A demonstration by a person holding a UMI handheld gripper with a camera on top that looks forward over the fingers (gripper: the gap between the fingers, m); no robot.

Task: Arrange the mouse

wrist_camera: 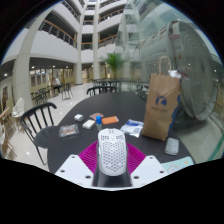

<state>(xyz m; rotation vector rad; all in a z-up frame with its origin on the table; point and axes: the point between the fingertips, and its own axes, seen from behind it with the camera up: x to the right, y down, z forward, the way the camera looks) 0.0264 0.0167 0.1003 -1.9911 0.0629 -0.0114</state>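
Note:
A white mouse (111,151) with a honeycomb-perforated shell sits between my gripper's (111,160) two fingers, its nose pointing away from me. Both magenta pads (89,155) press against its sides, so the fingers are shut on it. The mouse is held up above the dark round table (70,145), whose surface lies ahead and below.
On the table ahead stand a brown paper bag (160,106), a small white cup (172,146), a blue-and-white packet (133,127), an orange item (110,120) and small packets (70,130). Black chairs (38,120) stand around the table. A potted plant (113,66) lies beyond.

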